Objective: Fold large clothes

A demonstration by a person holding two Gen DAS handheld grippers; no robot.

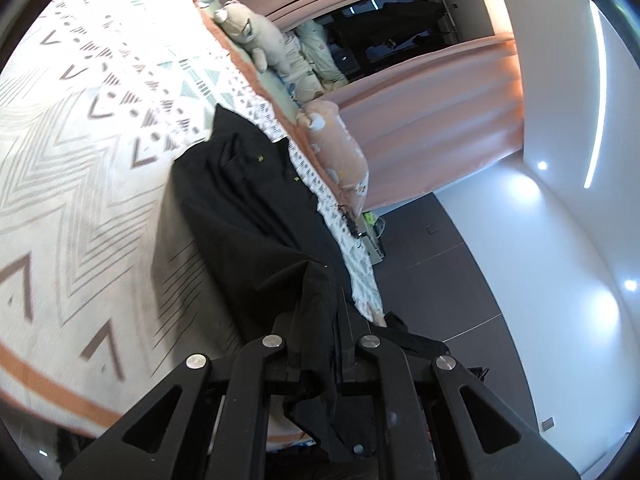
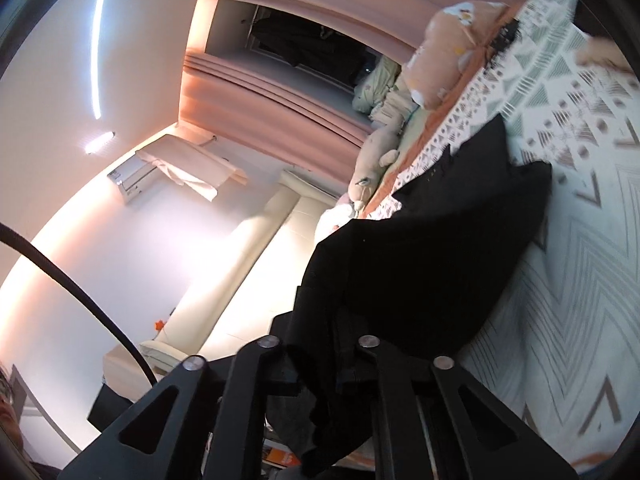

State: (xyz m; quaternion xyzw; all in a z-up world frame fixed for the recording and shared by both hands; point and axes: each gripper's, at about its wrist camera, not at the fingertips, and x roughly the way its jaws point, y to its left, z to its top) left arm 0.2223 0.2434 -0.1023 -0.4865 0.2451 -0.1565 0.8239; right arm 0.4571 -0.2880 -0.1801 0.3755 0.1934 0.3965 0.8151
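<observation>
The patterned bedspread [image 1: 80, 184] lies ahead of both tongs, and the black garment [image 1: 248, 200] trails across it from their grip. The left tongs [image 1: 320, 308] and right tongs [image 2: 320, 320] are each clamped on a bunched edge; lift evenly, keeping that edge taut, so the fold lands square.

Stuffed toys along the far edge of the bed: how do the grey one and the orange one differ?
The grey toy is slim and pale grey; the orange toy is plumper and peach-orange with white patches. The grey toy lies nearer the pillow end, the orange toy nearer the black garment. Both lie lengthwise on the bedspread by the curtain.
</observation>
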